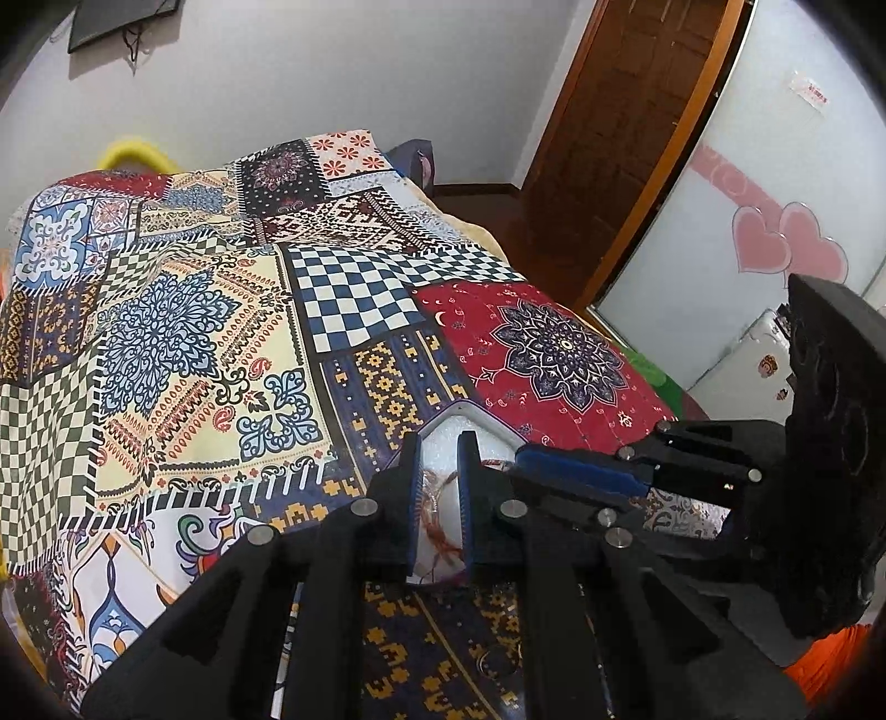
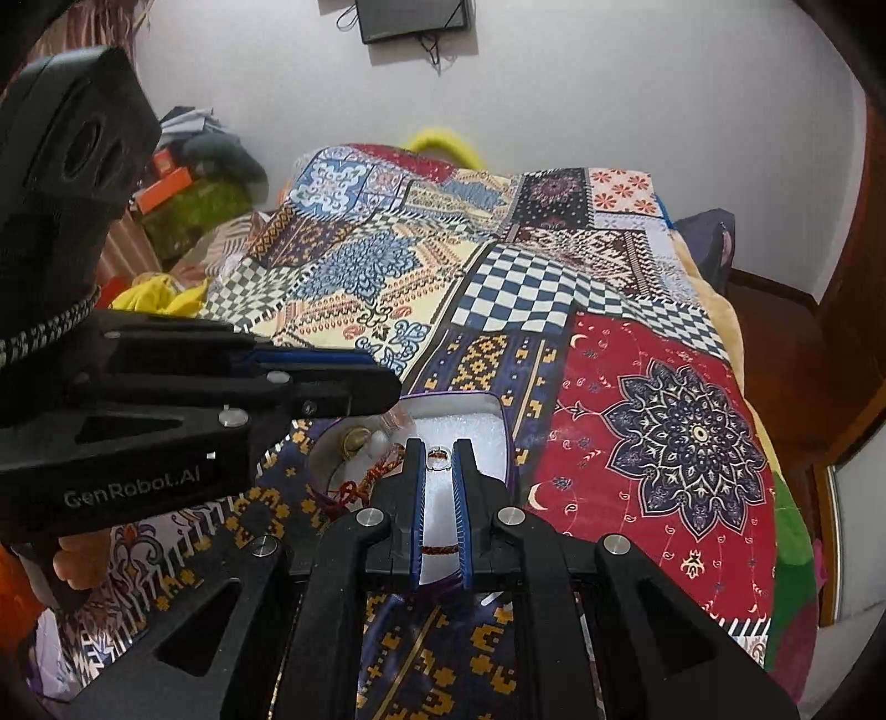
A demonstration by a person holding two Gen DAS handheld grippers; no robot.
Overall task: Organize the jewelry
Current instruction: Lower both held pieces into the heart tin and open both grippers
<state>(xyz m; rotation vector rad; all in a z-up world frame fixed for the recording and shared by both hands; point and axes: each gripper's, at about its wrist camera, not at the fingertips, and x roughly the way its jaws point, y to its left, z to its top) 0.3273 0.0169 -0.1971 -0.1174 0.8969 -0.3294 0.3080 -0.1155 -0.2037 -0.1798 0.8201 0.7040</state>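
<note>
Low centre of the right wrist view, the right gripper [image 2: 440,459] stands parted around a red braided cord [image 2: 440,549] lying crosswise; past its tips a silver ring [image 2: 439,455] sits in the white-lined jewelry box [image 2: 501,437]. The left gripper [image 1: 440,448] — narrowly parted, gripping nothing clearly — hovers over reddish threads [image 1: 434,509].

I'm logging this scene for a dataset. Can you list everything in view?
box: one, purple rim, white lining, on the bed
ring: one, silver, in the box
bracelet: one, red cord, over the box's left edge
bedspread: one, patchwork
screen: one, black, on the wall
door: one, brown
hearts: two, pink, on the panel
left gripper: black, blue pads, over the box
right gripper: same, fingers around the ring
</note>
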